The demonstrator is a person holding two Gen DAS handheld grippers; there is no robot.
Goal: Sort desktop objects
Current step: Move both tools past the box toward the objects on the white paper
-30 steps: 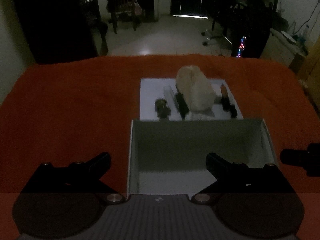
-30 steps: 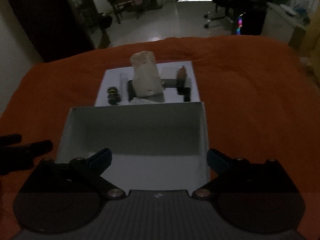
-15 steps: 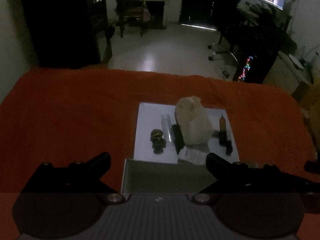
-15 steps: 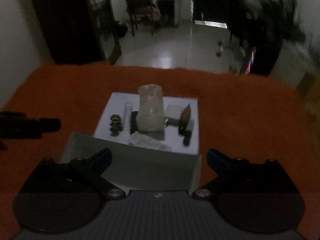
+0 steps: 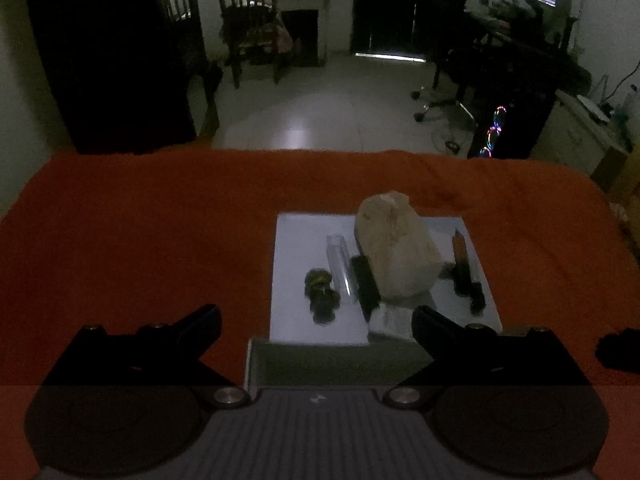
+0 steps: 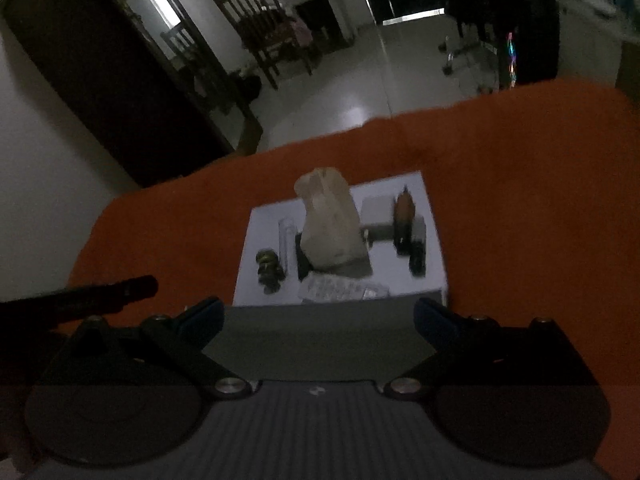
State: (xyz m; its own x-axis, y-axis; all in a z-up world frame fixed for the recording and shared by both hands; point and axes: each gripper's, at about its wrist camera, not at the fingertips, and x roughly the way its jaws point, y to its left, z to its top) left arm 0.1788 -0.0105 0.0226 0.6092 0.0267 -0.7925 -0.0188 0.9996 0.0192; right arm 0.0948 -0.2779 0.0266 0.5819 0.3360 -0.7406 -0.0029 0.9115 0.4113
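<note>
The orange cloth [image 5: 160, 240] covers the whole work surface, likely to keep small items from sliding. On it lies the white sheet [image 5: 296, 236], taken here as the landmark.

Directly in front of the sheet, touching its near edge, stands an open white box [image 6: 320, 332]; only its far wall shows in either view. Its mouth faces up and sits close to the sheet, which suits it as the receiving bin. Its contents are hidden.

On the sheet, right of centre, a pale crumpled bag [image 5: 394, 252] stands upright, the bulkiest item. A blister pack of pills [image 6: 344, 290] lies flat at the sheet's near edge. Left of the bag lie a black bar [image 5: 364, 280] and a clear tube [image 5: 340, 262], side by side. A brown-tipped pen [image 5: 464, 268] lies at the sheet's right. A small dark-green object [image 5: 320, 288] sits left of the tube; its identity cannot be told in the dim light.

The left gripper [image 5: 316, 328] and right gripper [image 6: 318, 316] both hover near the box, fingers spread wide, holding nothing. The items thus lie grouped on the sheet, outside the box.
</note>
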